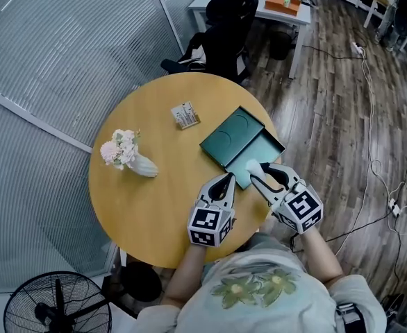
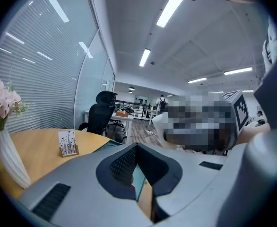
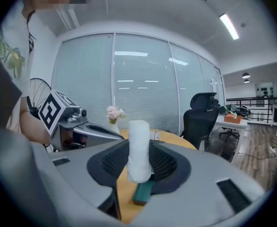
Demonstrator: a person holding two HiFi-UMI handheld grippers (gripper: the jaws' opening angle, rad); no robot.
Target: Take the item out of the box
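A dark teal box [image 1: 226, 141] lies open on the round wooden table [image 1: 155, 200], near its right edge. My right gripper [image 1: 258, 171] hovers over the box's near end, shut on a white rolled item [image 3: 139, 148] that stands upright between the pads. The same white item [image 1: 250, 166] shows just above the box in the head view. A corner of the box [image 3: 142, 193] sits below it in the right gripper view. My left gripper [image 1: 227, 180] hangs beside the box's near left corner, jaws together with nothing in them; a strip of teal box [image 2: 139, 180] shows beneath them.
A white vase of pink flowers [image 1: 125, 152] stands at the table's left. A small card holder [image 1: 185, 115] sits at the far side. A black office chair [image 1: 221, 37] and a white desk [image 1: 259, 7] stand beyond the table; a fan [image 1: 54, 309] is on the floor at near left.
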